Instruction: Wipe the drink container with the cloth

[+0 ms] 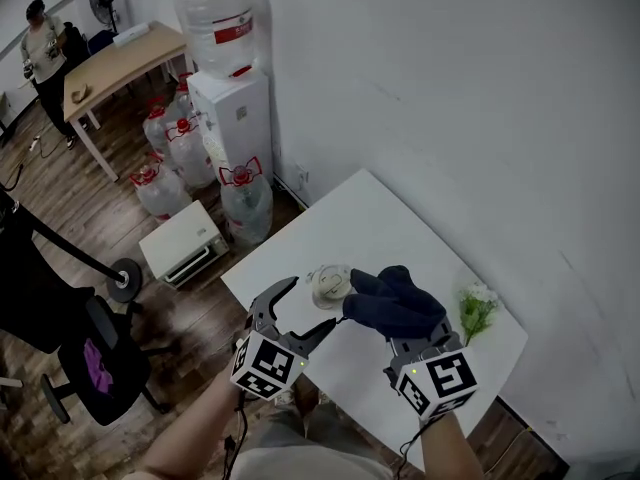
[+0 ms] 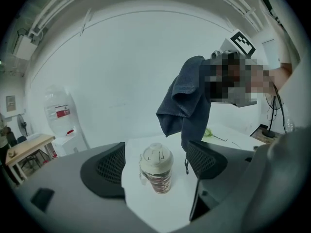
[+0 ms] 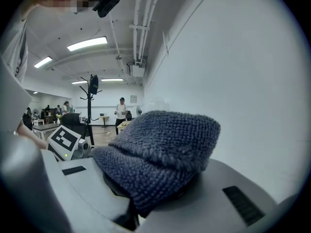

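The drink container (image 1: 328, 286), a small cup with a cream lid and a red patterned body, stands upright on the white table (image 1: 380, 228). My left gripper (image 1: 312, 303) is open around it; in the left gripper view the container (image 2: 156, 168) sits between the dark pads (image 2: 109, 166) with a gap on each side. My right gripper (image 1: 405, 336) is shut on the dark blue cloth (image 1: 395, 303), held just right of the container. The cloth (image 2: 187, 106) hangs above and behind the cup. In the right gripper view the cloth (image 3: 160, 149) covers the jaws.
A green plant sprig (image 1: 475, 313) lies at the table's right side. The white wall runs close behind the table. On the floor to the left are a water dispenser (image 1: 235, 108), several water jugs (image 1: 165, 183), a white appliance (image 1: 185, 243) and an office chair (image 1: 90, 358).
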Action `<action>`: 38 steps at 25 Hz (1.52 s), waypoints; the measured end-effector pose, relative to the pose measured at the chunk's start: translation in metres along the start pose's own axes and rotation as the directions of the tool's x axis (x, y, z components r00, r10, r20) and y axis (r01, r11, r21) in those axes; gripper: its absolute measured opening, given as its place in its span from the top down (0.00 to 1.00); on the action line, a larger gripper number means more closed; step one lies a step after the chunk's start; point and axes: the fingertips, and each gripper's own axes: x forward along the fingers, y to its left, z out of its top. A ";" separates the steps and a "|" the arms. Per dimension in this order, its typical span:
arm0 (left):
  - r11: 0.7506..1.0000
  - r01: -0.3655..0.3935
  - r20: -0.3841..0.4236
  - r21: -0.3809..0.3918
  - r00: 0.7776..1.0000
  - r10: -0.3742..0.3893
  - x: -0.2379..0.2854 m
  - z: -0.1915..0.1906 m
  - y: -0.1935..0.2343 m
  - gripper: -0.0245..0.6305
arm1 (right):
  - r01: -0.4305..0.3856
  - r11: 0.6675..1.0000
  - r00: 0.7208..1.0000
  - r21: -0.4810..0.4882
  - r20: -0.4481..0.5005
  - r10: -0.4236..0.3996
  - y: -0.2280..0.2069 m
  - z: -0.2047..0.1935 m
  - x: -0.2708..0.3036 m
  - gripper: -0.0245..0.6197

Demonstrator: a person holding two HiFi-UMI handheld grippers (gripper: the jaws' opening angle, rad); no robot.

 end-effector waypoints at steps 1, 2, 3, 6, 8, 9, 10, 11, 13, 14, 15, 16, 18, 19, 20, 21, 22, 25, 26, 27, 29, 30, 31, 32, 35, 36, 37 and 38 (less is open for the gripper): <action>1.000 0.004 -0.007 -0.006 1.000 -0.004 0.007 -0.003 0.000 0.36 | -0.003 1.000 1.000 0.006 -0.006 0.003 -0.004 -0.003 0.004 0.89; 1.000 0.009 -0.013 -0.007 1.000 -0.009 0.013 -0.006 -0.001 0.36 | -0.003 1.000 1.000 0.011 -0.011 0.003 -0.009 -0.006 0.008 0.89; 1.000 0.015 -0.021 -0.005 1.000 -0.015 0.020 -0.010 -0.002 0.36 | -0.004 1.000 1.000 0.016 -0.015 0.004 -0.013 -0.009 0.012 0.89; 0.999 0.032 -0.047 0.013 0.998 -0.031 0.038 -0.024 -0.002 0.35 | -0.018 1.000 1.000 0.023 -0.022 0.019 -0.019 -0.016 0.026 0.89; 0.999 0.036 -0.055 0.025 0.998 -0.035 0.047 -0.031 0.001 0.34 | -0.036 0.999 0.999 0.024 -0.034 0.036 -0.020 -0.022 0.037 0.89; 0.999 0.039 -0.057 0.027 0.998 -0.037 0.051 -0.033 0.002 0.34 | -0.045 0.999 0.998 0.024 -0.040 0.046 -0.020 -0.025 0.042 0.89; 0.999 0.044 -0.059 0.028 0.997 -0.042 0.055 -0.035 0.003 0.34 | -0.055 0.998 0.997 0.024 -0.046 0.056 -0.021 -0.028 0.047 0.89; 0.998 0.051 -0.061 0.027 0.997 -0.049 0.060 -0.037 0.003 0.34 | -0.064 0.998 0.996 0.024 -0.052 0.065 -0.021 -0.031 0.052 0.89; 0.997 0.071 -0.063 0.026 0.996 -0.069 0.070 -0.040 0.003 0.33 | -0.080 0.997 0.994 0.024 -0.066 0.081 -0.023 -0.038 0.063 0.89; 0.997 0.079 -0.064 0.025 0.995 -0.078 0.075 -0.042 0.004 0.33 | -0.084 0.996 0.993 0.026 -0.075 0.086 -0.025 -0.042 0.069 0.89; 0.996 0.085 -0.063 0.022 0.994 -0.084 0.079 -0.044 0.005 0.33 | -0.088 0.996 0.992 0.030 -0.085 0.090 -0.026 -0.047 0.075 0.89; 0.996 0.090 -0.061 0.017 0.994 -0.089 0.083 -0.045 0.006 0.33 | -0.092 0.995 0.991 0.033 -0.096 0.095 -0.027 -0.051 0.081 0.89; 0.994 0.105 -0.060 -0.001 0.993 -0.105 0.089 -0.049 0.005 0.33 | -0.104 0.994 0.987 0.038 -0.123 0.108 -0.026 -0.061 0.091 0.89; 0.993 0.117 -0.061 -0.013 0.991 -0.117 0.091 -0.051 0.004 0.33 | -0.111 0.993 0.984 0.040 -0.137 0.115 -0.025 -0.066 0.096 0.89; 0.991 0.129 -0.065 -0.023 0.989 -0.130 0.093 -0.053 0.001 0.33 | -0.117 0.992 0.981 0.041 -0.152 0.122 -0.024 -0.071 0.100 0.89; 0.990 0.139 -0.069 -0.027 0.988 -0.141 0.095 -0.055 -0.001 0.33 | -0.123 0.992 0.978 0.041 -0.166 0.129 -0.023 -0.076 0.104 0.89; 0.989 0.146 -0.073 -0.027 0.986 -0.148 0.097 -0.058 -0.002 0.33 | -0.131 0.991 0.975 0.042 -0.178 0.136 -0.021 -0.081 0.108 0.89; 0.988 0.155 -0.077 -0.023 0.985 -0.156 0.099 -0.061 -0.002 0.33 | -0.161 0.986 0.963 0.040 -0.213 0.166 -0.015 -0.094 0.119 0.89; 0.988 0.156 -0.075 -0.022 0.985 -0.157 0.099 -0.061 -0.002 0.33 | -0.174 0.984 0.958 0.038 -0.226 0.178 -0.012 -0.098 0.122 0.89; 0.988 0.155 -0.073 -0.022 0.985 -0.156 0.099 -0.060 -0.002 0.33 | -0.189 0.981 0.951 0.036 -0.240 0.192 -0.008 -0.102 0.125 0.89; 0.988 0.151 -0.070 -0.021 0.986 -0.153 0.099 -0.060 -0.002 0.33 | -0.224 0.974 0.934 0.034 -0.278 0.224 0.003 -0.113 0.130 0.89; 0.989 0.149 -0.070 -0.020 0.986 -0.150 0.099 -0.060 -0.002 0.33 | -0.243 0.970 0.923 0.029 -0.302 0.240 0.010 -0.119 0.132 0.89; 0.989 0.148 -0.070 -0.020 0.986 -0.149 0.099 -0.060 -0.002 0.33 | -0.263 0.965 0.910 0.018 -0.328 0.254 0.016 -0.125 0.134 0.89; 0.989 0.148 -0.072 -0.019 0.986 -0.148 0.099 -0.061 -0.002 0.33 | -0.281 0.960 0.899 -0.003 -0.351 0.262 0.023 -0.130 0.135 0.89; 0.989 0.147 -0.079 -0.017 0.986 -0.148 0.098 -0.061 -0.001 0.33 | -0.330 0.943 0.873 -0.050 -0.398 0.284 0.036 -0.131 0.137 0.89; 0.989 0.147 -0.082 -0.018 0.985 -0.148 0.097 -0.062 -0.001 0.33 | -0.352 0.935 0.859 -0.044 -0.411 0.304 0.040 -0.132 0.136 0.89; 0.989 0.148 -0.085 -0.018 0.985 -0.149 0.097 -0.062 -0.001 0.33 | -0.383 0.923 0.840 -0.030 -0.427 0.334 0.044 -0.133 0.134 0.89; 0.989 0.149 -0.086 -0.019 0.985 -0.150 0.096 -0.062 -0.001 0.33 | -0.421 0.907 0.813 -0.006 -0.446 0.375 0.049 -0.135 0.130 0.89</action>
